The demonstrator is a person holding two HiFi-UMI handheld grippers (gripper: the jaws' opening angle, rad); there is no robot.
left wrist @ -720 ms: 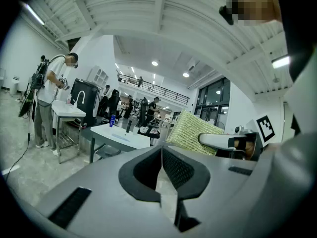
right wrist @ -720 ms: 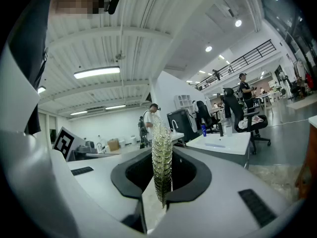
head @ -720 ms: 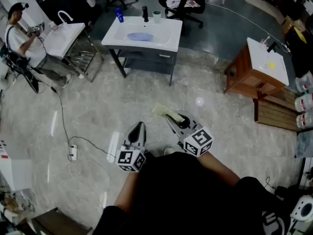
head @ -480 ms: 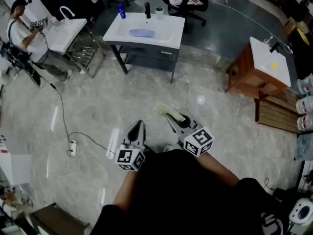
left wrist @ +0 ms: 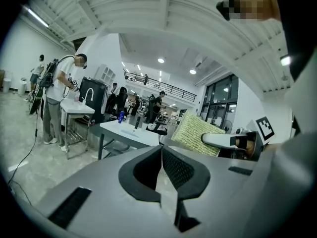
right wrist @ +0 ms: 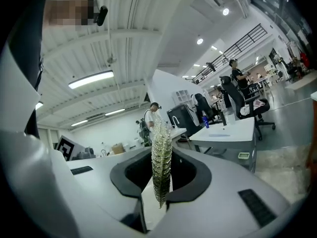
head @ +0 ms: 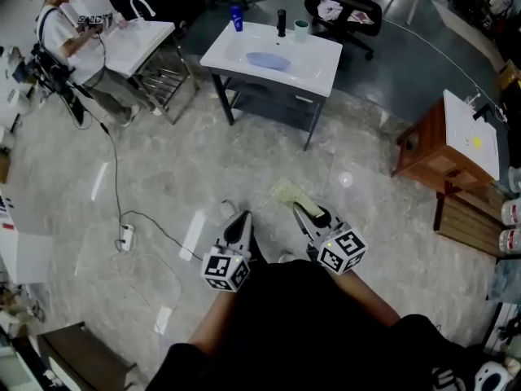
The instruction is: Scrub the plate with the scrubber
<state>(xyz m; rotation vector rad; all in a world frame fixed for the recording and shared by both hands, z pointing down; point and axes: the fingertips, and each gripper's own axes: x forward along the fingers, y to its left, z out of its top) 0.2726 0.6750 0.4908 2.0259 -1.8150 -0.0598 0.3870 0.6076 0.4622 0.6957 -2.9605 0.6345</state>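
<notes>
A yellow-green scrubber [head: 286, 192] sticks out ahead of my right gripper [head: 301, 211], which is shut on it. In the right gripper view the scrubber [right wrist: 161, 152] stands edge-on between the pads. My left gripper [head: 239, 221] is shut with nothing in it, and its pads meet in the left gripper view [left wrist: 161, 150], where the scrubber [left wrist: 197, 135] shows to the right. Both grippers hang over bare floor. A pale blue plate [head: 268, 60] lies in the basin of a white sink stand [head: 317, 70] some way ahead.
A blue bottle [head: 236, 17], black faucet [head: 282, 22] and cup [head: 302, 29] stand at the sink's back edge. A person [head: 67, 39] works at a second sink [head: 142, 46] on the left. A cable with a power strip [head: 124, 236] lies left; a wooden cabinet [head: 446, 141] stands right.
The sink stand and the floor have slid right and down in the head view as the camera moved. Both grippers keep the same pose, the scrubber still held in the right one.
</notes>
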